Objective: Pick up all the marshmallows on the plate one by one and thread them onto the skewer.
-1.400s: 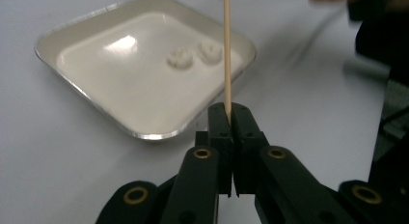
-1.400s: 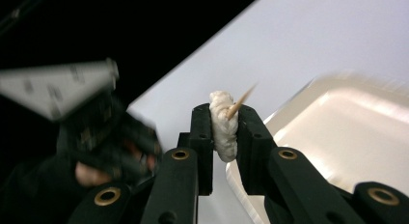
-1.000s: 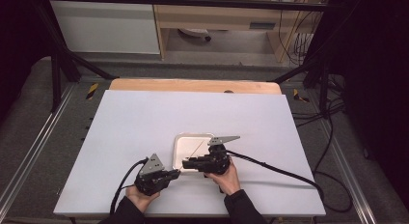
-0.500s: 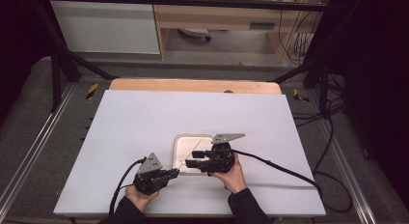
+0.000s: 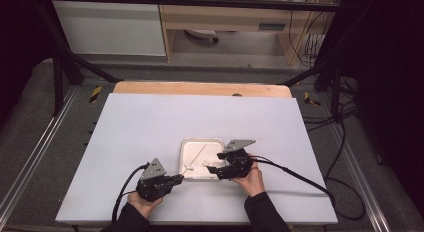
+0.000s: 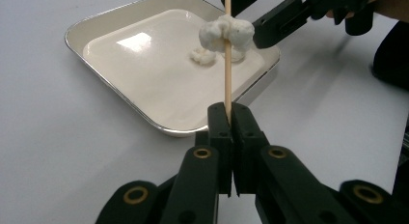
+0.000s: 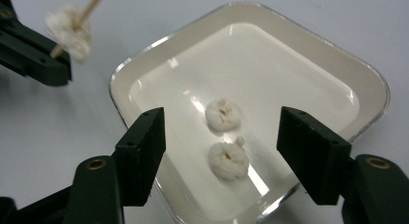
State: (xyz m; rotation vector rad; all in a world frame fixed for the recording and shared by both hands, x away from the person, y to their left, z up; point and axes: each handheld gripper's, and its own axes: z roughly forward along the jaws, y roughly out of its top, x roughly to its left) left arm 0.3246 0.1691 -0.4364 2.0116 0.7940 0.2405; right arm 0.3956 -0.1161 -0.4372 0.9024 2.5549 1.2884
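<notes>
Right gripper (image 7: 222, 137) jaws just opening, nothing between; two puffs (image 7: 224, 137) lie in tray (image 7: 337, 64) just ahead. Left gripper (image 6: 230, 119) clamps skewer (image 6: 227, 74), one puff (image 6: 226, 33) threaded. Release looks done.

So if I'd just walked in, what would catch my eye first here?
Probably the thin wooden skewer clamped in the left gripper, with a white fluffy lump speared on it above the near edge of the white tray. Next, the right gripper hovering open over two more white lumps lying in that tray, near the front of the white table.
</notes>
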